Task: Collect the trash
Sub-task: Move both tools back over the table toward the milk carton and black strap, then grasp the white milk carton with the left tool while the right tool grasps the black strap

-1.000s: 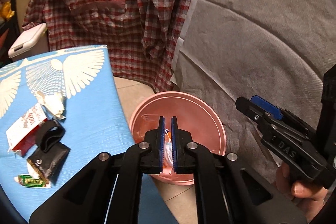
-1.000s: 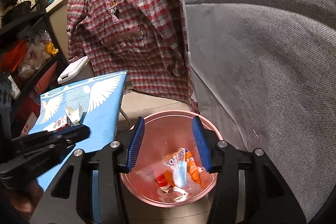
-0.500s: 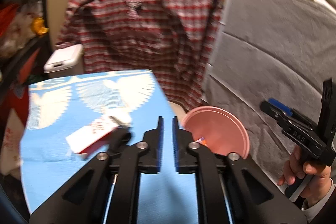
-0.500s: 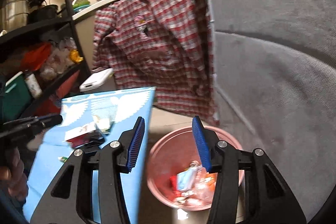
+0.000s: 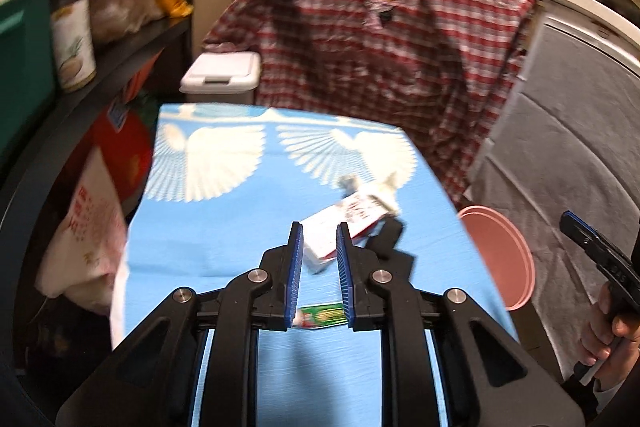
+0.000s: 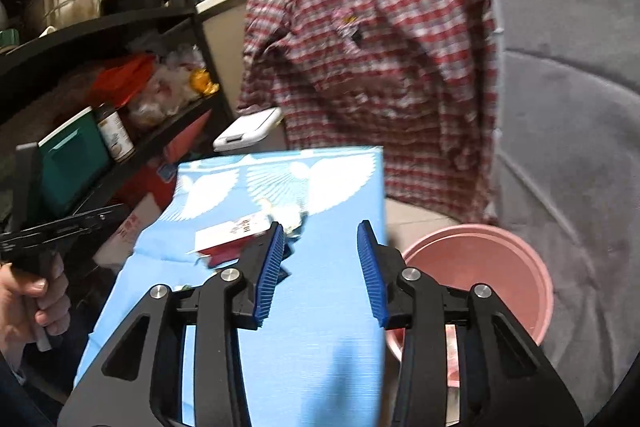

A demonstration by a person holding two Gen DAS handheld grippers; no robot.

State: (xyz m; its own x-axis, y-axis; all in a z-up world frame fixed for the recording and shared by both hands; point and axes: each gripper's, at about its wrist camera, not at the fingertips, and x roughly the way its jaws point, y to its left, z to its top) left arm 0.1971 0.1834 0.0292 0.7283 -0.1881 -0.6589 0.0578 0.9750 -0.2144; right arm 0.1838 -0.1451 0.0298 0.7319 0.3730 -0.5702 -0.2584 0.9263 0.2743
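On the blue winged tablecloth (image 5: pixel 224 227) lie a white-and-red carton (image 5: pixel 344 223), a crumpled tissue (image 5: pixel 384 187), a black item (image 5: pixel 390 243) and a green wrapper (image 5: pixel 320 315). My left gripper (image 5: pixel 318 229) hovers over them, its jaws opening by a narrow gap with nothing between the pads. My right gripper (image 6: pixel 320 227) is above the table's right part, its jaws closing but still wide and empty. The carton (image 6: pixel 228 235) and tissue (image 6: pixel 286 215) sit just beyond its left finger. The pink bin (image 6: pixel 480 267) stands on the floor to the right, with wrappers showing low inside.
A plaid shirt (image 5: pixel 380 39) hangs behind the table, with grey upholstery (image 6: pixel 568 107) to the right. A white lidded bin (image 5: pixel 222 73) and black shelves (image 6: pixel 120 27) with pots, a tin and bags are on the left. A hand (image 6: pixel 32 295) holds the left gripper.
Both views have swung left, from over the pink bin to over the blue table. The left jaws went from shut to slightly apart. The right jaws narrowed a little.
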